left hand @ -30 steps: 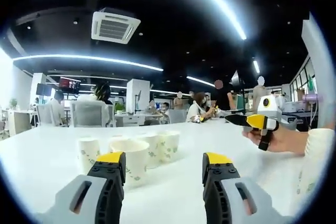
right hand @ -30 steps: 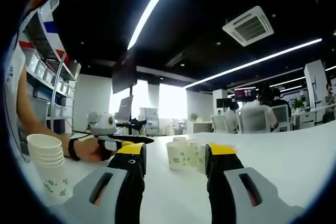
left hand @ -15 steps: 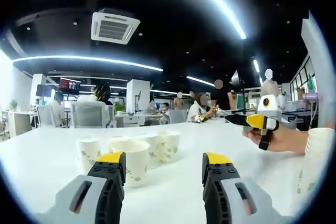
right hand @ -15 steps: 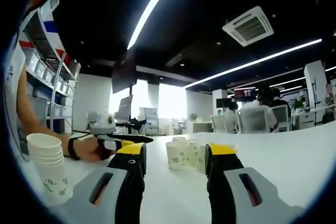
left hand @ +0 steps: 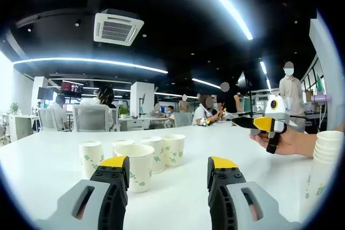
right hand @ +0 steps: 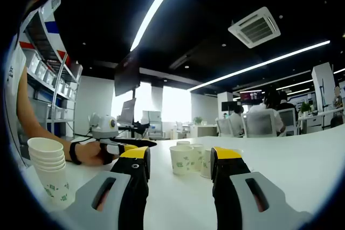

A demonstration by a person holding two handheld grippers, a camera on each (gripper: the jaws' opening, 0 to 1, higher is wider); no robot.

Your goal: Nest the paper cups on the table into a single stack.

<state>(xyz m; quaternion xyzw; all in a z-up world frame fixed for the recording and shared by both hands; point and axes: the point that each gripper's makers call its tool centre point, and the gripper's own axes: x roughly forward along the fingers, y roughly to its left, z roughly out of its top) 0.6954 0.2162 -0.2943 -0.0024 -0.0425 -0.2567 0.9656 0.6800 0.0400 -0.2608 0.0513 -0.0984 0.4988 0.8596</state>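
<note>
Several loose white paper cups with green print (left hand: 141, 166) stand in a cluster on the white table (left hand: 38, 171), just beyond my left gripper (left hand: 168, 165), which is open and holds nothing. At the right edge a stack of nested cups (left hand: 322, 166) stands on the table. A hand holds my right gripper (left hand: 266, 124) above the table behind that stack. In the right gripper view the same cluster of cups (right hand: 182, 159) sits beyond the open, bare right gripper (right hand: 180, 157). There the stack (right hand: 49, 175) is at the left, next to the hand-held left gripper (right hand: 116, 141).
The white table (right hand: 302, 160) stretches wide around the cups. Behind it lies an open office with desks, chairs and seated people (left hand: 102, 100). A person (left hand: 290, 87) stands far right. Shelving (right hand: 51, 84) rises at the left of the right gripper view.
Both views have shifted slightly, so more of the stack shows in the left gripper view. The standing person in the background has moved right. The cups and the jaws are as before.
</note>
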